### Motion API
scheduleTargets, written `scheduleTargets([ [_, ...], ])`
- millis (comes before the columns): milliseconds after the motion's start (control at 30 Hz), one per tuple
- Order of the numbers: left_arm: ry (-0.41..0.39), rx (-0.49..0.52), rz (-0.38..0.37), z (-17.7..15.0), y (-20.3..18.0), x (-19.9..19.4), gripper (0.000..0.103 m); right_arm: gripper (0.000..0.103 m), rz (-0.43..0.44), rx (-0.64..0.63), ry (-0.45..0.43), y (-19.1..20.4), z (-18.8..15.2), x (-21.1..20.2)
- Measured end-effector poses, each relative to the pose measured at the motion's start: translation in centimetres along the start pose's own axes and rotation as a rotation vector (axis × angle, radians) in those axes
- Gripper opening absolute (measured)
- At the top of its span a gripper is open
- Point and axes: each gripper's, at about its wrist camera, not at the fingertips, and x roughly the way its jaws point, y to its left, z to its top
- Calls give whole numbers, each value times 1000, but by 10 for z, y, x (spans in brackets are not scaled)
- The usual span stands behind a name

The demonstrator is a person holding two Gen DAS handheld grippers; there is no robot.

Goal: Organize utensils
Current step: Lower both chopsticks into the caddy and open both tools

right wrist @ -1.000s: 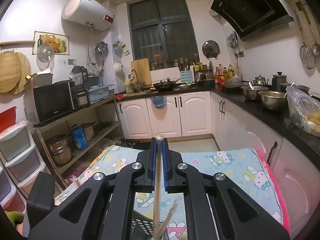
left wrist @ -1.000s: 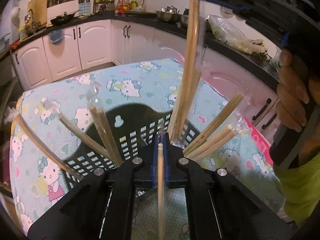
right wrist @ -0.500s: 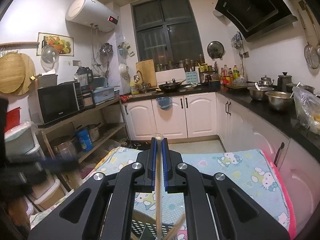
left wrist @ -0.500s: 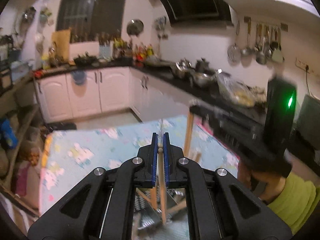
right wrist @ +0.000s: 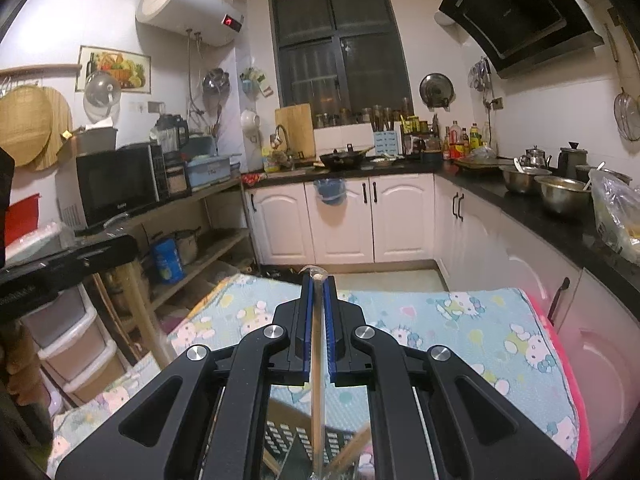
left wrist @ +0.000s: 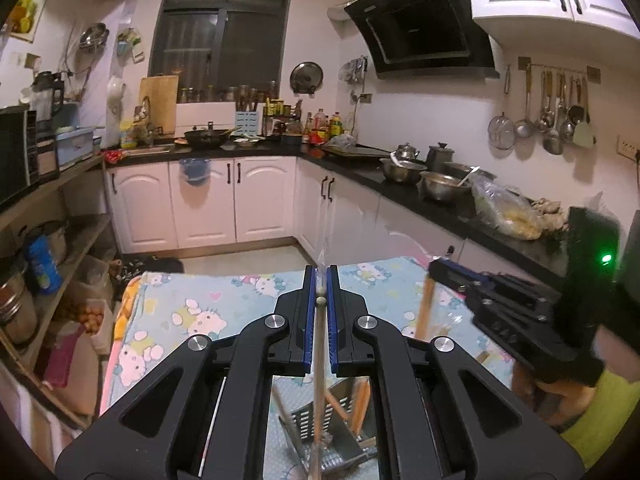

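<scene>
left gripper (left wrist: 321,285) risen, jaws clamping wrapped chopsticks (left wrist: 319,356) above basket (left wrist: 340,432).

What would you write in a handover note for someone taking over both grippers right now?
Left gripper: shut on a plastic-wrapped pair of wooden chopsticks, raised over the black perforated plastic basket.
Right gripper: shut on another wrapped chopstick pair, also above the basket, level with the left one.
Basket: on the Hello Kitty patterned cloth covering the table; several more wrapped chopstick pairs lean inside it.
Done: two pairs gripped and held up.
Left: where the two held pairs should go is not shown; the rest in the basket remain to be sorted.
</scene>
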Motion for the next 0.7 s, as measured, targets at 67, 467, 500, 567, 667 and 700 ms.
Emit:
scheduleTargets([
  [67,14,-2,8,-8,1,4,1,6,-4,2,18,0,-4,0],
  [467,123,-37,13,-47,5,14,1,7,-28,26,112,-4,-27,-16],
  [500,135,-44,13,-50,5,14,1,8,-30,29,118,-3,-29,-18],
  [567,147,-50,14,-54,6,12,1,13,-34,35,129,-4,-31,-22],
  [667,158,-56,24,-58,7,7,13,18,-39,41,139,-5,-36,-29],
  [700,163,-59,28,-58,6,6,17,20,-40,42,145,-5,-39,-32],
])
